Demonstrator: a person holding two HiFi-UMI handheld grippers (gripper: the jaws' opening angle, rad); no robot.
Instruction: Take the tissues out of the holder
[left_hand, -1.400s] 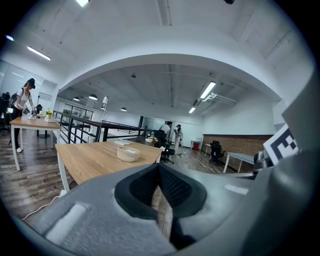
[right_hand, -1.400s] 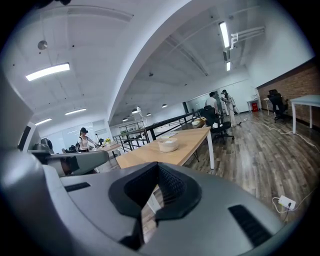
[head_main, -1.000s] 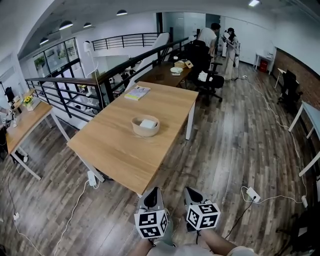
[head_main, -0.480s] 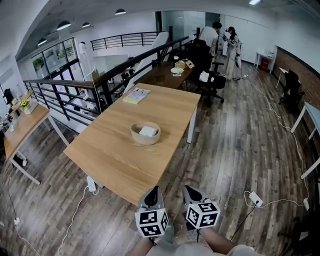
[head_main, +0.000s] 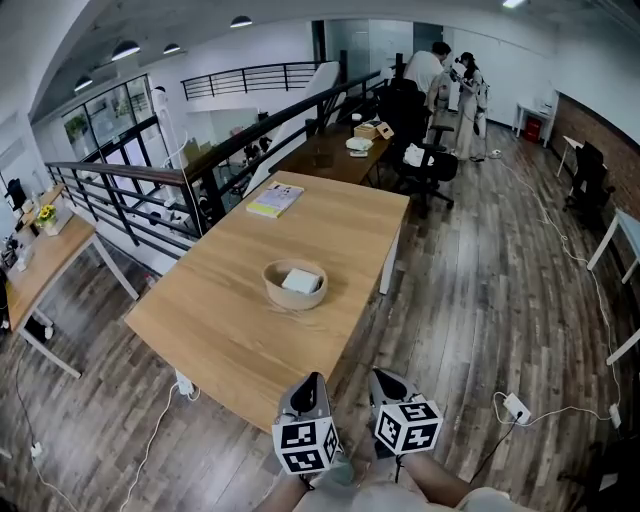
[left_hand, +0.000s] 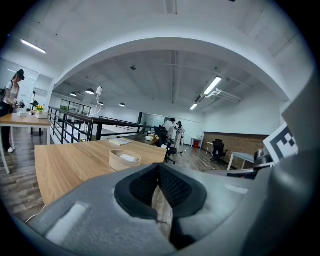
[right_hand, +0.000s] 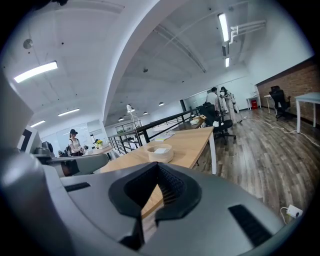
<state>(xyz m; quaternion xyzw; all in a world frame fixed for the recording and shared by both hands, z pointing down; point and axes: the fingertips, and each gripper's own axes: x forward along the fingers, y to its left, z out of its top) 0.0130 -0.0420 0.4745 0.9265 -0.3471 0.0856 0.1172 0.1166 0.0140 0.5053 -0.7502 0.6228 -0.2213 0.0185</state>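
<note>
Seen from above, left to right: a small side desk (head_main: 50, 255) at the far left edge, then a black railing (head_main: 130, 190) beside a long wooden table (head_main: 220, 330). On that table, at the far end, a book (head_main: 275, 200); near the middle, a round wooden holder (head_main: 272, 287) with a folded white wad of tissues (head_main: 301, 280) lying inside, untouched and well apart from both grippers. At bottom centre, by the table's near corner, the left gripper (head_main: 309, 381) – jaws clenched together on nothing. Just beside it, the right gripper (head_main: 386, 381), likewise pinched closed and empty. Both aimed toward the table. Farther right and back, a black office chair (head_main: 428, 160) and two standing people (head_main: 455, 70); at lower right, a white power strip (head_main: 516, 407) on the plank floor (head_main: 470, 300)
</note>
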